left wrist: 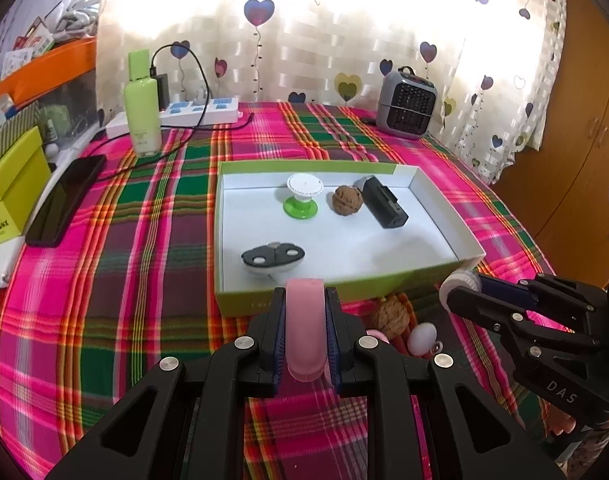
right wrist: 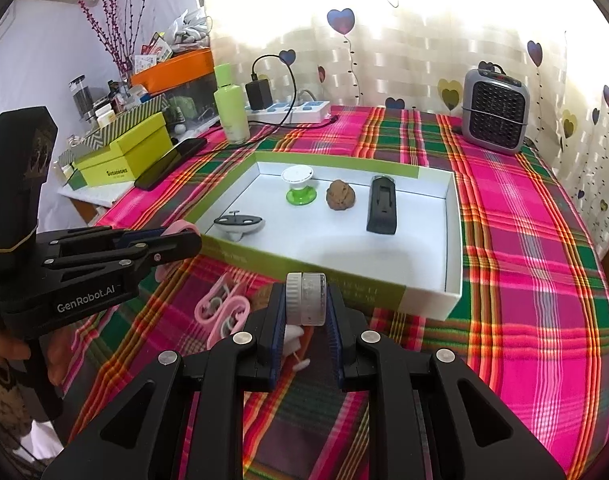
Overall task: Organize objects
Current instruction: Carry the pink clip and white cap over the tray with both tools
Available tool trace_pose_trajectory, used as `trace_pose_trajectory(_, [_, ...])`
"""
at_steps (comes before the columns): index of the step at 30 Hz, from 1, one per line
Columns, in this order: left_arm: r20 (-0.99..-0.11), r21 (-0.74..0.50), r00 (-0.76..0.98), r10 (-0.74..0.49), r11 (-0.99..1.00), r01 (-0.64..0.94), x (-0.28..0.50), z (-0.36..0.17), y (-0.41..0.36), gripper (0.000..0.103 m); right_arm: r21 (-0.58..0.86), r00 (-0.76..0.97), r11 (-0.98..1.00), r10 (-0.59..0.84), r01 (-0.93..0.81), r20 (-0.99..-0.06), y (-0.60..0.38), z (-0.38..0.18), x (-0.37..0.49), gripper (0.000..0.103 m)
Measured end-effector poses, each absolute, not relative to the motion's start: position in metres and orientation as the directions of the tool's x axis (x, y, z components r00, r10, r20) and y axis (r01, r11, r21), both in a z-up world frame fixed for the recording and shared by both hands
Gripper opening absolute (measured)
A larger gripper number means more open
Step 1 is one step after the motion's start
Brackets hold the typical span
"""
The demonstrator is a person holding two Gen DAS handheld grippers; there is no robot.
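Step in hand: While both tools carry a load near the box's front wall, each should clear that wall before letting go over bare floor.
Left tool [left wrist: 304, 336]: clamped on a pink clip [left wrist: 304, 332], held just in front of the box.
Right tool [right wrist: 304, 308]: clamped on a small white ridged cap [right wrist: 304, 298], also just short of the wall.
Box [left wrist: 440, 216]: green outside, white inside, open on the plaid tabletop [left wrist: 144, 216].
Contents: 4 things, apart: green-footed stand [left wrist: 302, 196], walnut [left wrist: 347, 199], black block [left wrist: 384, 202], dark oval piece [left wrist: 270, 258].
Still outside: a second walnut [left wrist: 390, 316], a white egg shape [left wrist: 422, 338].
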State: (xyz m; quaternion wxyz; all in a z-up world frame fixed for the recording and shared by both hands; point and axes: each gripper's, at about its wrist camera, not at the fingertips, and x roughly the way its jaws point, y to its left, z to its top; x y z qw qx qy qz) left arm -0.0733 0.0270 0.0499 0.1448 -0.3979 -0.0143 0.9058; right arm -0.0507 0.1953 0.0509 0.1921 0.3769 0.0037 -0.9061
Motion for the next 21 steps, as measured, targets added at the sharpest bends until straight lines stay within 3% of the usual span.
trace_pose_trajectory(21, [-0.711,-0.159,-0.645,0.278,-0.958,-0.238,-0.115,0.054,0.028,0.016,0.132,-0.643,-0.921,-0.354,0.368,-0.679,0.189,0.057,-0.098,0.02])
